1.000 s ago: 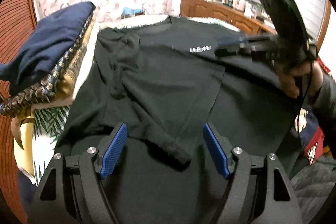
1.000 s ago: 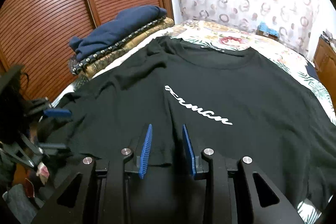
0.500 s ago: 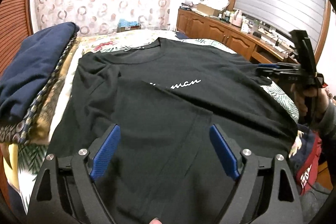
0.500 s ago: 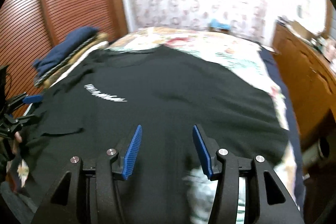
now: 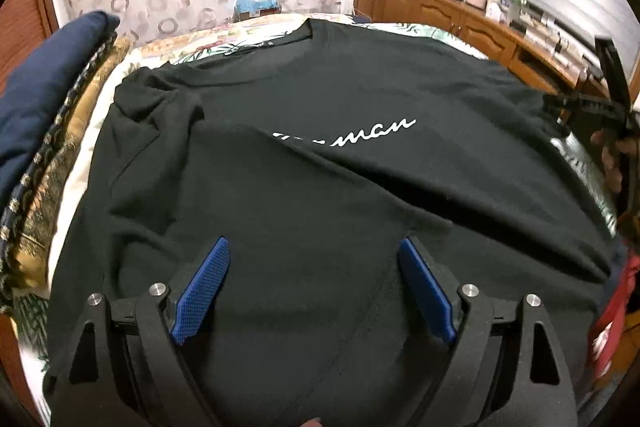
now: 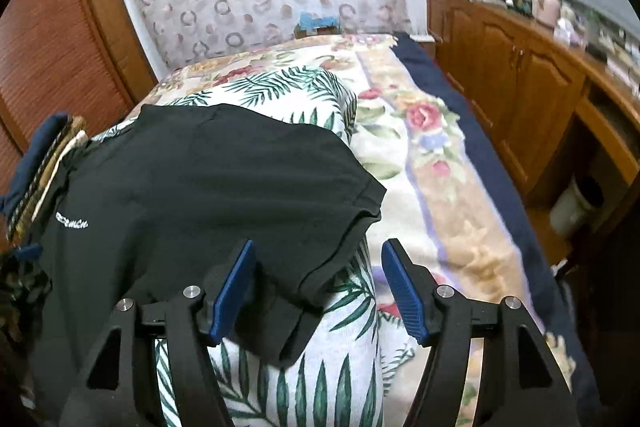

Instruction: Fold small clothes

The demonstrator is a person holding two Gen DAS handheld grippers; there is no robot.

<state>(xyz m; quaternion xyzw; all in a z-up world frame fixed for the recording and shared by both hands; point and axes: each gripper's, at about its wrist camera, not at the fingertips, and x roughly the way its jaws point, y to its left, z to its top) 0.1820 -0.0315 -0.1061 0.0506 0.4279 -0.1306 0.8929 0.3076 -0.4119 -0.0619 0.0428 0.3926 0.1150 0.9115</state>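
Note:
A black T-shirt with white script lettering lies spread on the bed, its left side folded in over the chest. My left gripper hovers open above the folded part, nothing between its blue pads. In the right wrist view the same T-shirt ends in a short sleeve on the leaf-print cover. My right gripper is over that sleeve's hem, its jaws opening, the pads clear of the cloth. The right gripper also shows at the left wrist view's right edge, held by a hand.
A stack of folded navy and patterned fabric sits on the bed's left side. The floral bedspread runs to the right, with a wooden cabinet beyond it. Red cloth lies at the near right.
My right gripper has swung from the shirt's chest to its right sleeve and has opened wider. My left gripper has opened further and shifted along the folded left side.

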